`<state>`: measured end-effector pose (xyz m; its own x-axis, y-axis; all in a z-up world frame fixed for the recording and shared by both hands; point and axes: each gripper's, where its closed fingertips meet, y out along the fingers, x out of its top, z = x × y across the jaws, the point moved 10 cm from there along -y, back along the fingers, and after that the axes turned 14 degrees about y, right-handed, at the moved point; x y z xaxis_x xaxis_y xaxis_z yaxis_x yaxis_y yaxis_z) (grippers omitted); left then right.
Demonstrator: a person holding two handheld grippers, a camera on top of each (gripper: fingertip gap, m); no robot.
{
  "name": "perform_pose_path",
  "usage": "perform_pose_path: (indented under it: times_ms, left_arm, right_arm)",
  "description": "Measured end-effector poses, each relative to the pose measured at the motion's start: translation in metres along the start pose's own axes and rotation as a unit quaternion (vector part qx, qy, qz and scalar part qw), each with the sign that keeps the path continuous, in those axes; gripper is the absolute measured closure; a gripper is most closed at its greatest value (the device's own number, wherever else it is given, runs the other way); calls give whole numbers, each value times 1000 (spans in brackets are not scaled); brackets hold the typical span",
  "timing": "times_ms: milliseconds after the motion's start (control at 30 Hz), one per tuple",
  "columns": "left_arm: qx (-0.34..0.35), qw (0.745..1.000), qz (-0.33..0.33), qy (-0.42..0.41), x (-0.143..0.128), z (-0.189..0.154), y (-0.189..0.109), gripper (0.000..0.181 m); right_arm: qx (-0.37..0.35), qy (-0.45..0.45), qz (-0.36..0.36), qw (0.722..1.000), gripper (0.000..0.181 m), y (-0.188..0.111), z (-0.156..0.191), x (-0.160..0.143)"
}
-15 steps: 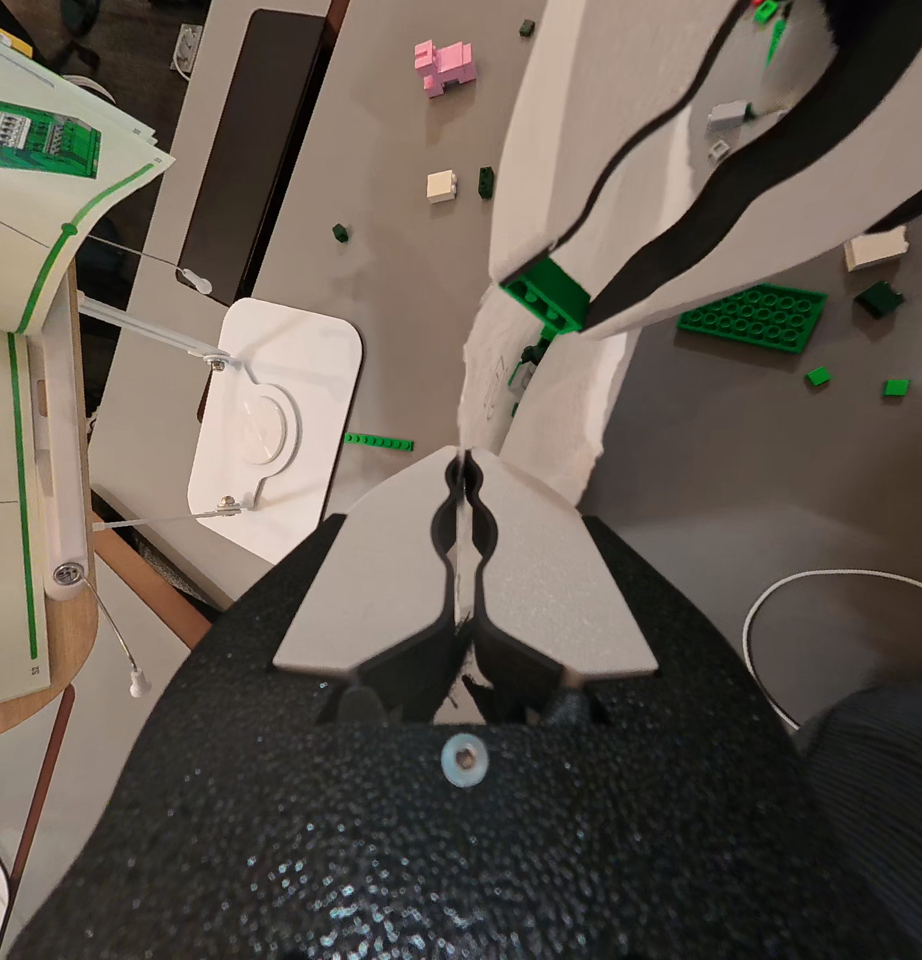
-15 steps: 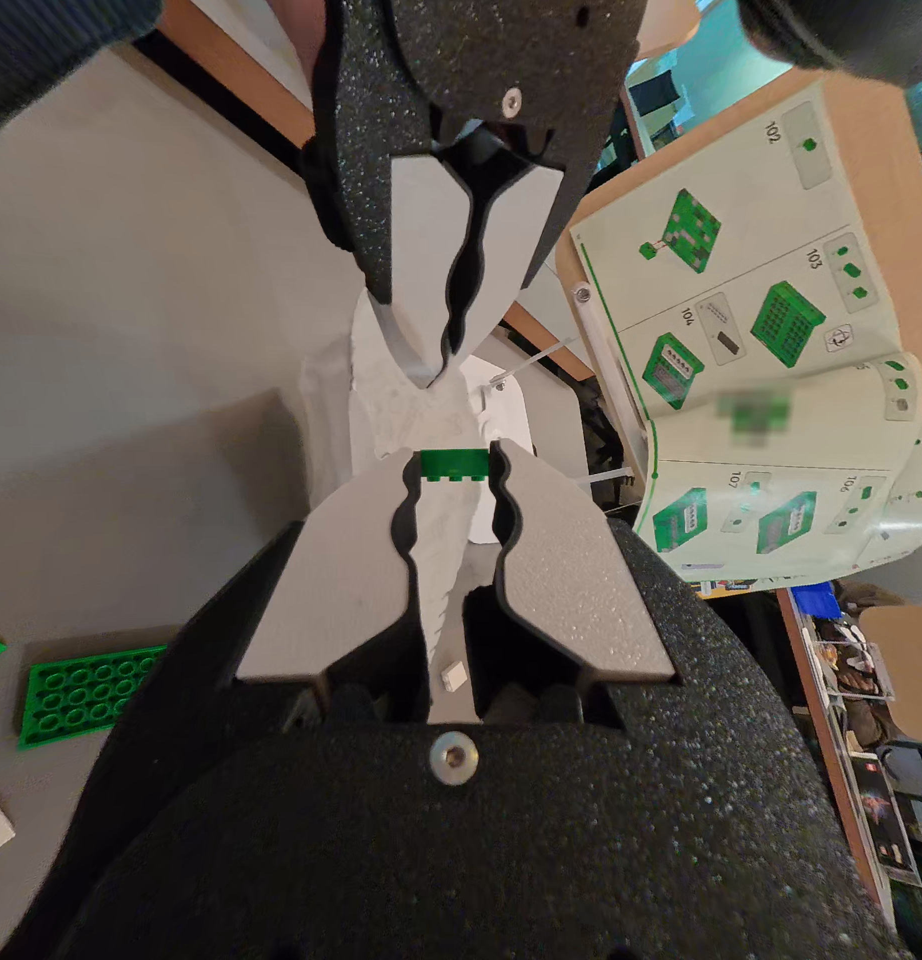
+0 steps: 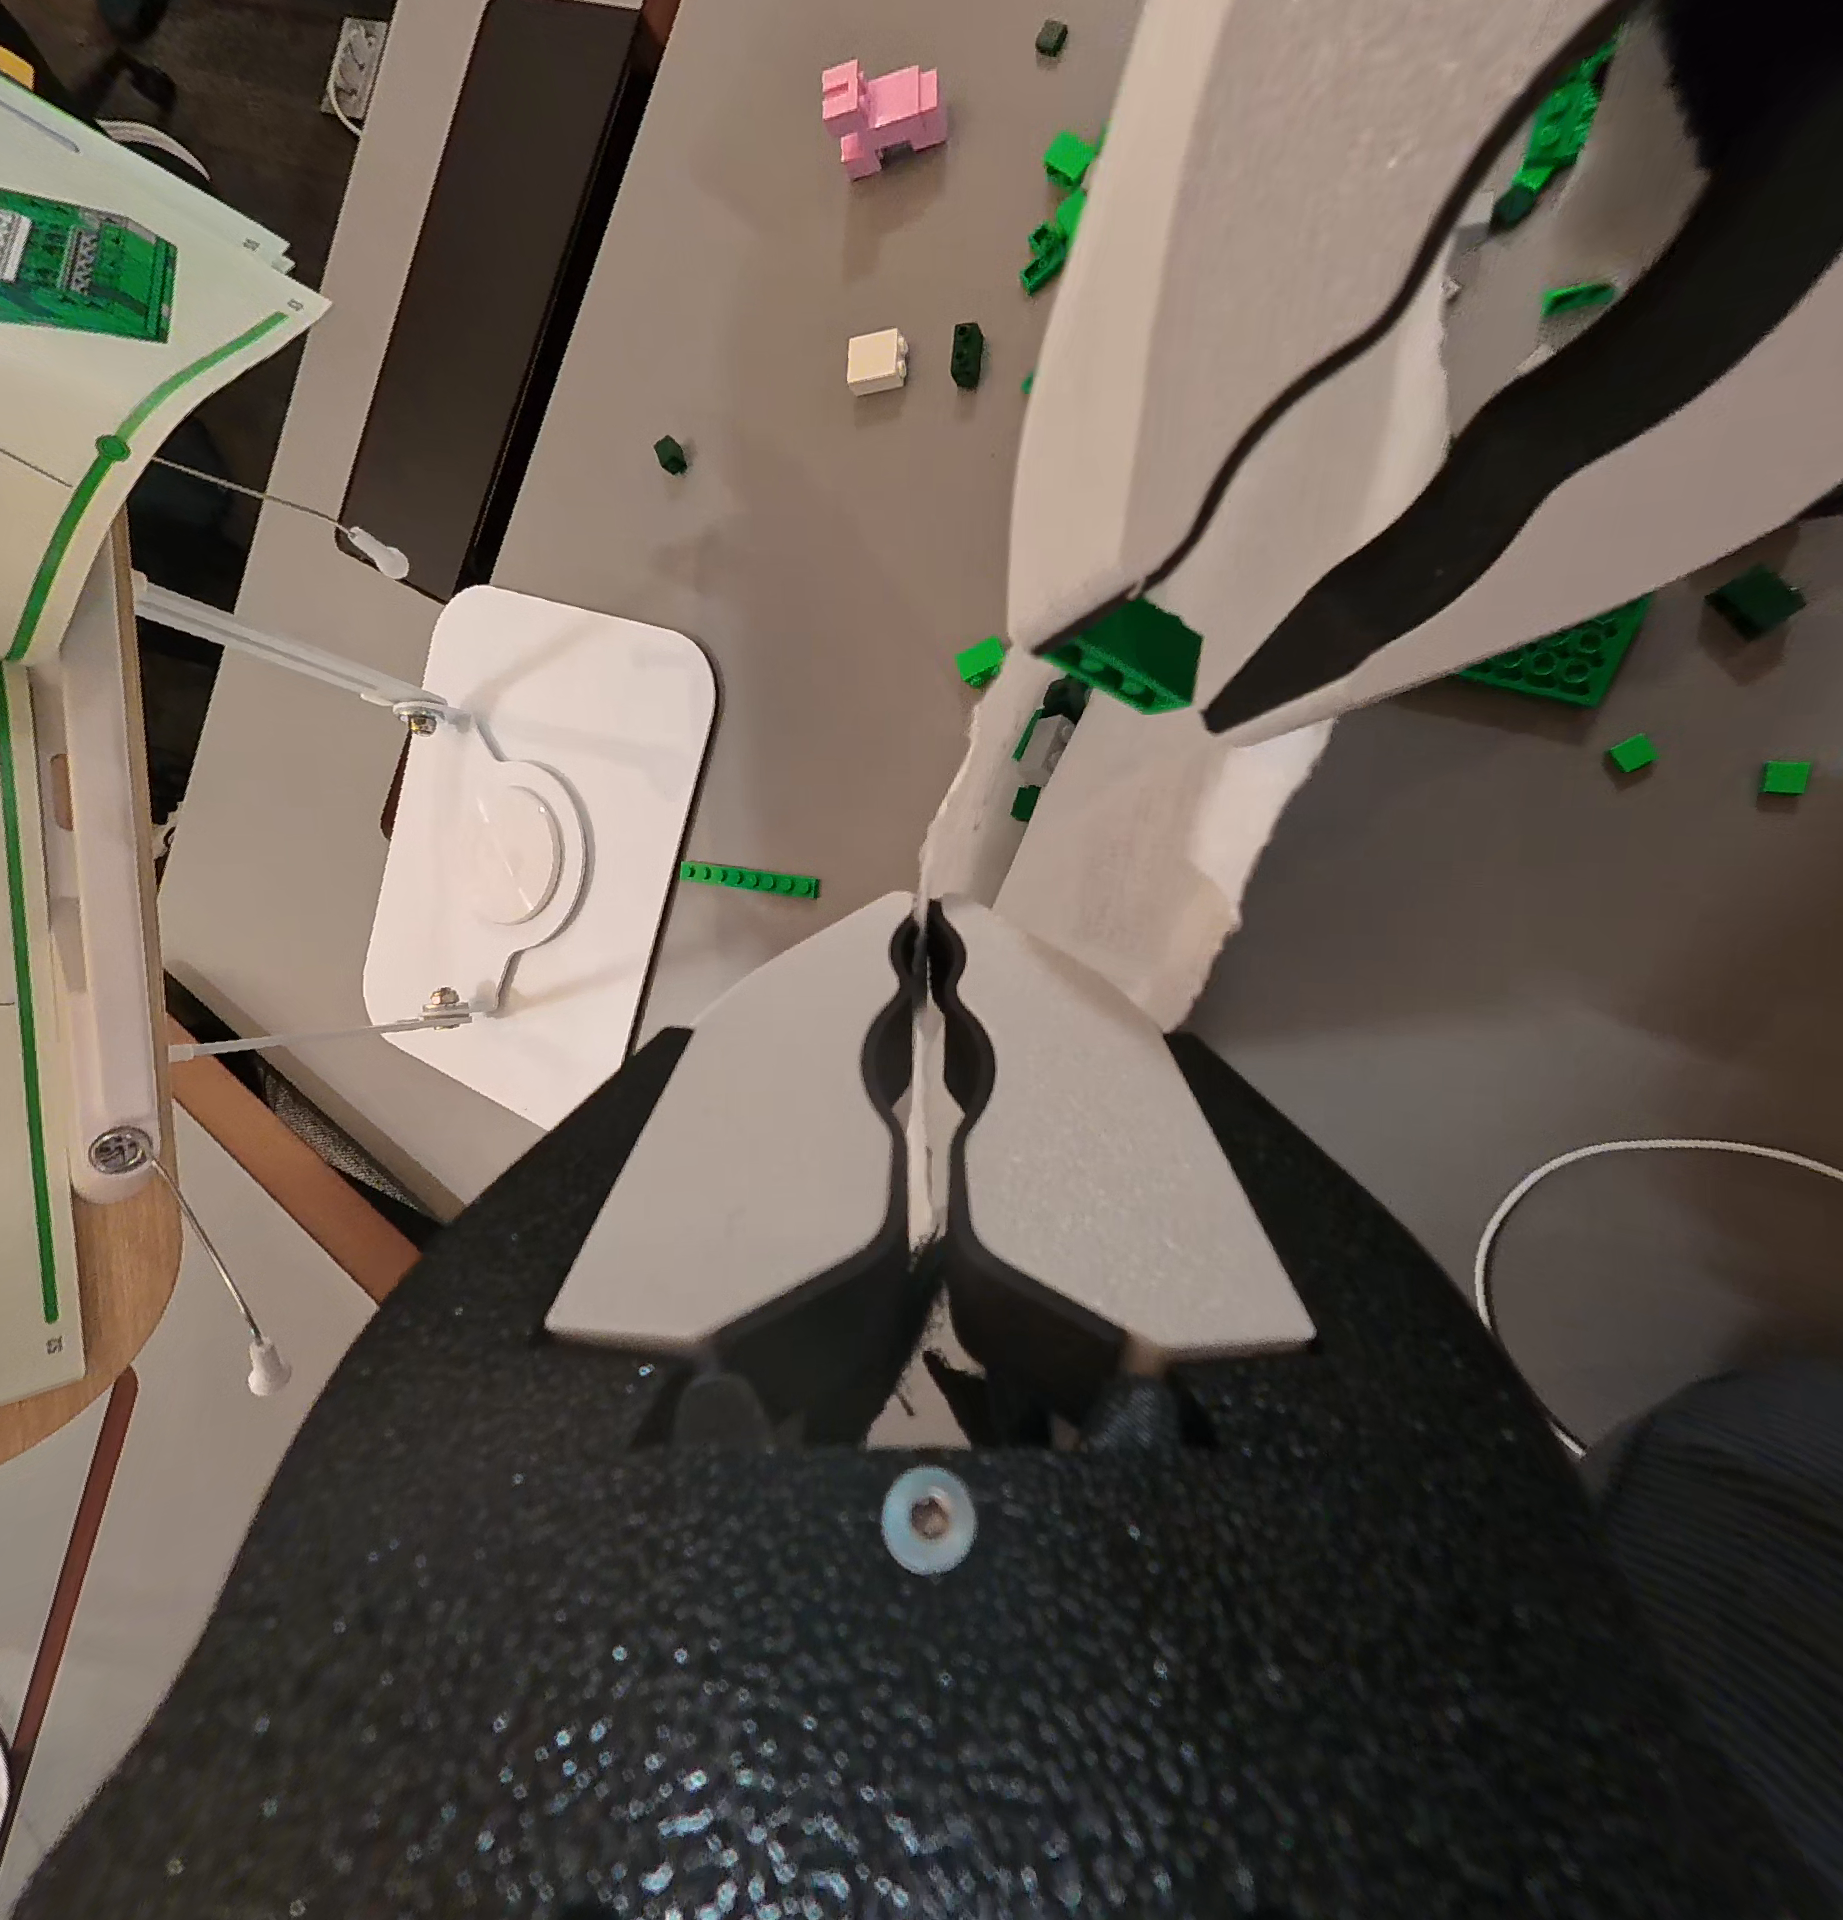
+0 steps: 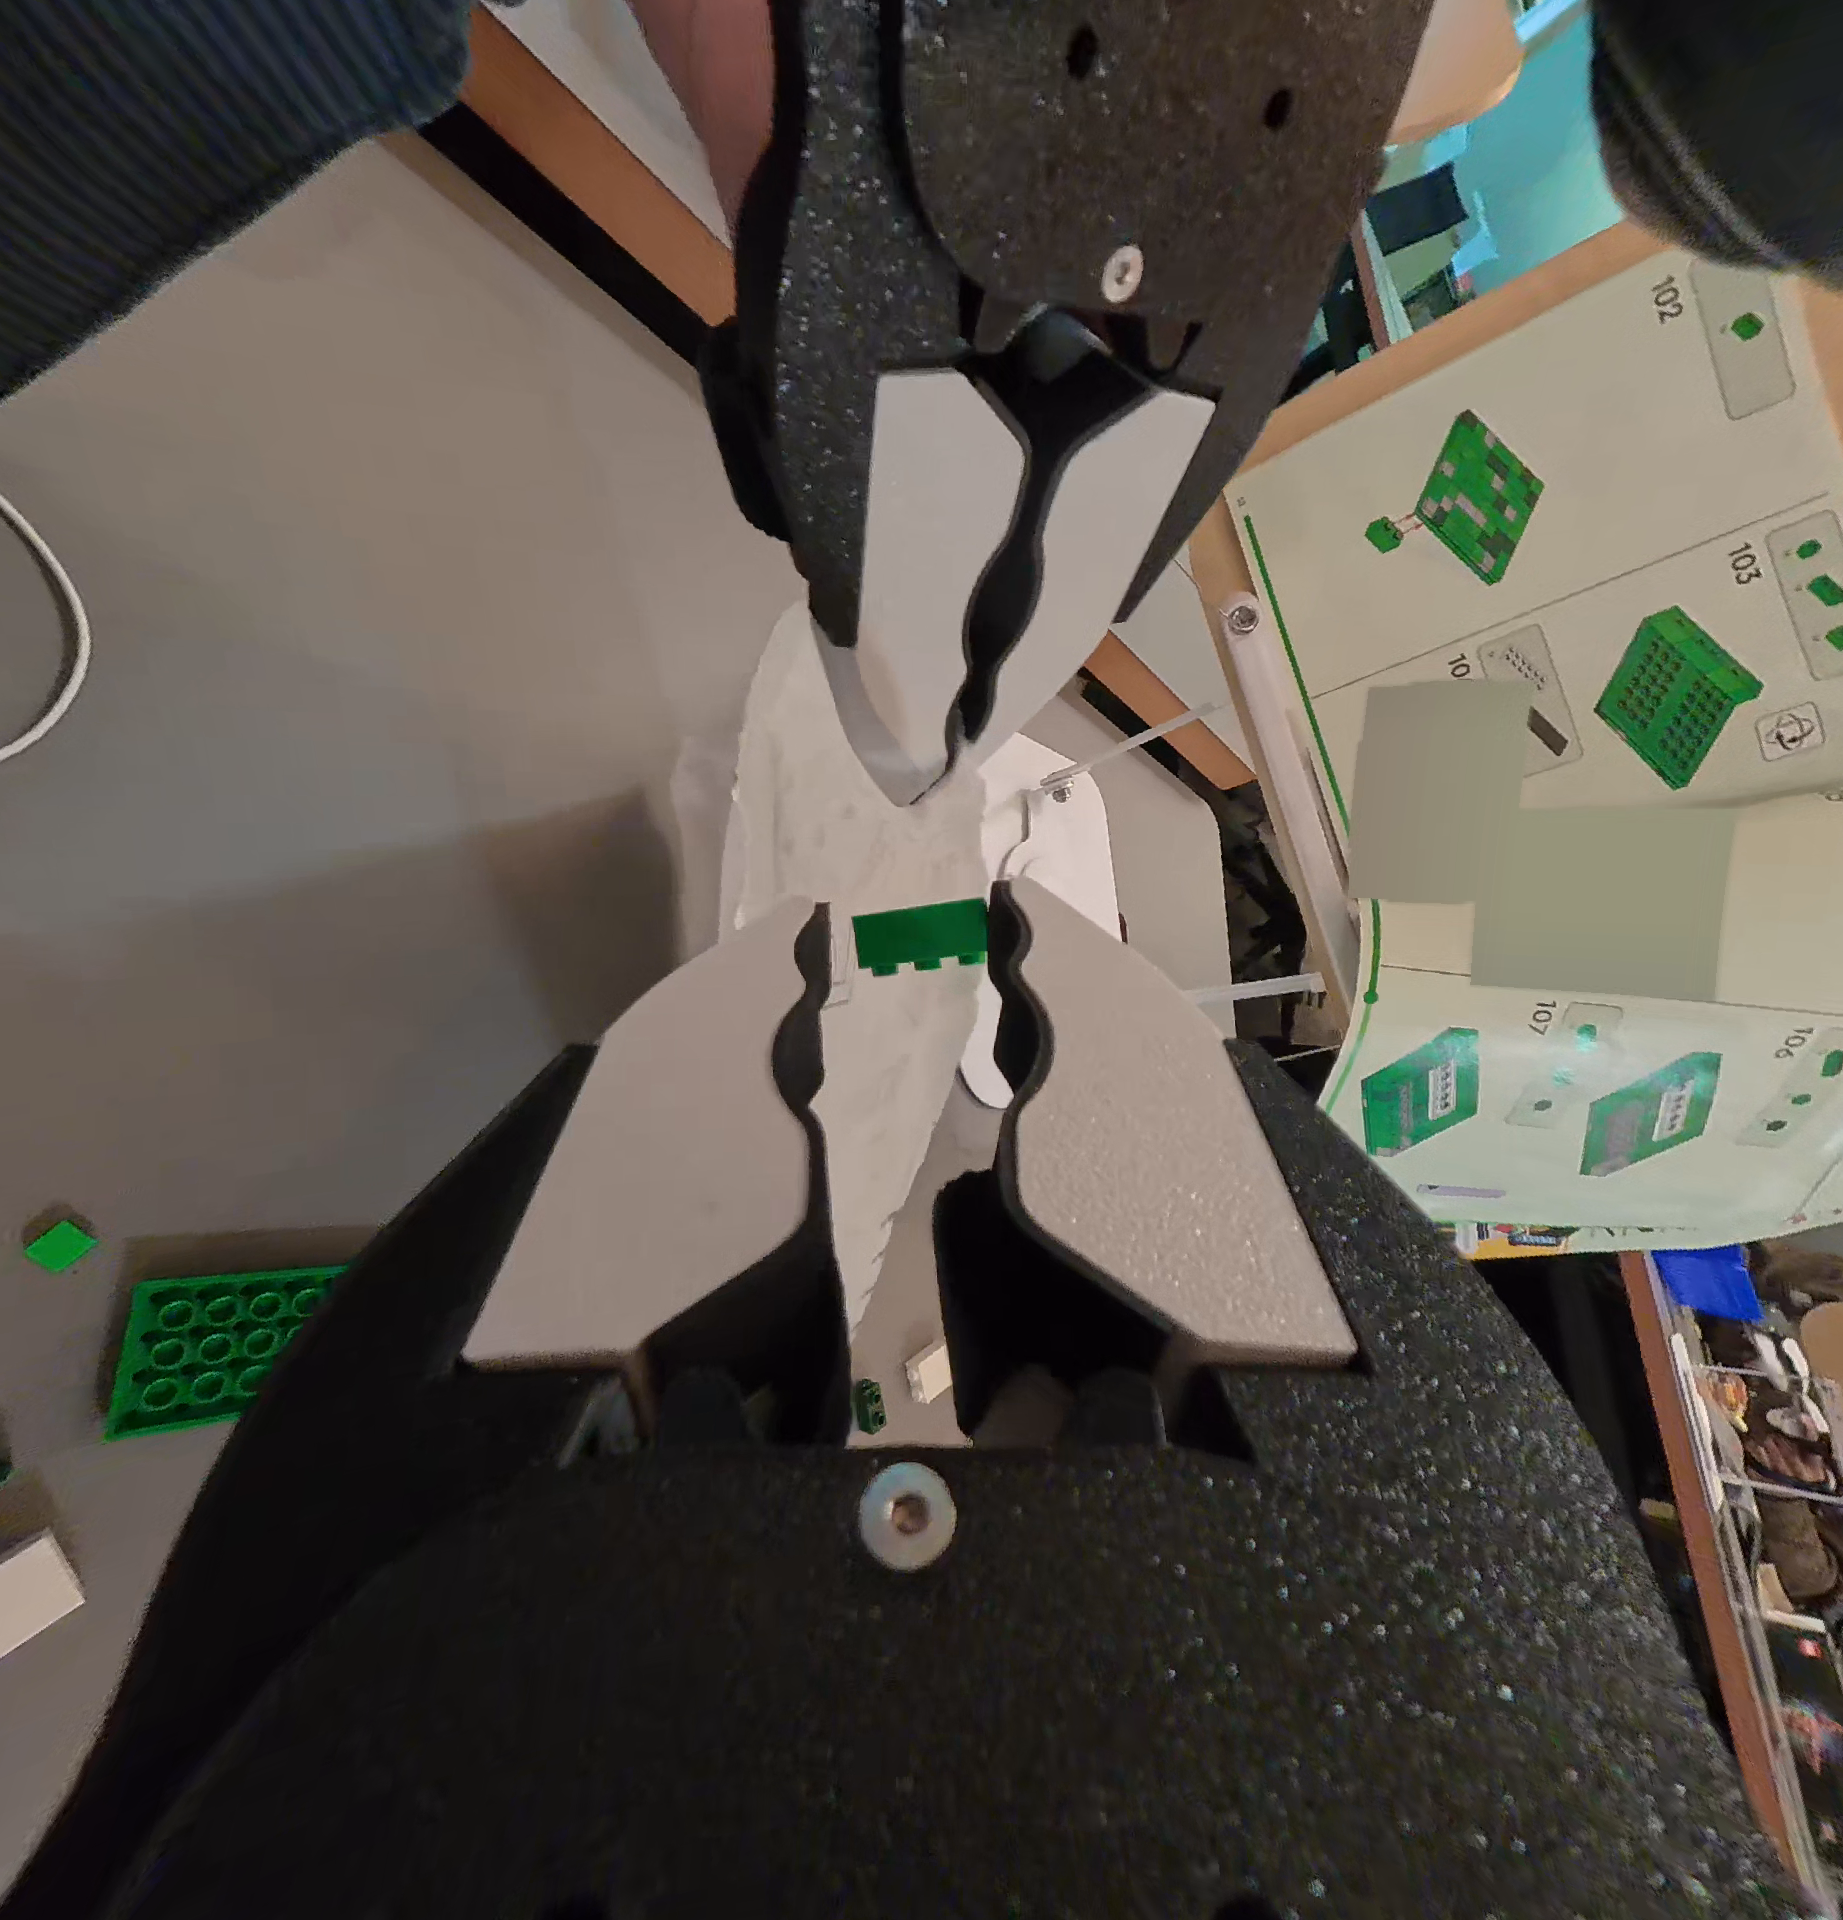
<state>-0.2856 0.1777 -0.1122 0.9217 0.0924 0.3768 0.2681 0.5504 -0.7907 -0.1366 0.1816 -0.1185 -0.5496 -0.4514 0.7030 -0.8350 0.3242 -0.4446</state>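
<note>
My left gripper (image 3: 923,914) is shut on the torn edge of a white paper bag (image 3: 1114,894) and holds it up over the grey table. It shows again at the top of the right wrist view (image 4: 922,784), pinching the bag (image 4: 792,790). My right gripper (image 4: 912,914) is shut on a small green brick (image 4: 919,938), studs facing me, just above the bag's open mouth. In the left wrist view the right gripper (image 3: 1171,675) comes in from the upper right with the brick (image 3: 1130,655). A dark green piece (image 4: 868,1405) and a white piece (image 4: 927,1380) lie inside the bag.
A green plate (image 3: 1551,665) (image 4: 210,1351), a pink brick pig (image 3: 886,120), a cream brick (image 3: 875,364), a long green strip (image 3: 751,881) and loose green bricks lie on the table. An open instruction booklet (image 4: 1623,727) rests on a white stand (image 3: 543,831). A white cable (image 3: 1623,1153) curves nearby. The left gripper's tips are roughly 5 cm from the right gripper's. Both grippers' tips are roughly 25 cm from the white piece (image 4: 927,1380). It is also in sight in the left wrist view (image 3: 885,352).
The right gripper with the green brick has come slightly closer to the left gripper and the bag's mouth. Both grips are unchanged.
</note>
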Motion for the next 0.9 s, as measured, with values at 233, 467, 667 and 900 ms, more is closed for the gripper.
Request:
perform_pose_path:
  times_ms: [233,467,667,900]
  left_arm:
    - [-3,1000,3,-3,1,0,1,181]
    - [-7,1000,7,-6,0,0,2,181]
    - [-12,1000,14,-14,-5,1,4,181]
    - [-9,1000,8,-22,-10,3,3,181]
  right_arm:
    - [15,-23,11,1000,153,1,3,1]
    - [-20,-6,-5,1000,153,-13,0,0]
    - [-179,145,-25,973,156,-97,-19,-54]
    - [-365,442,62,817,156,-209,-5,-204]
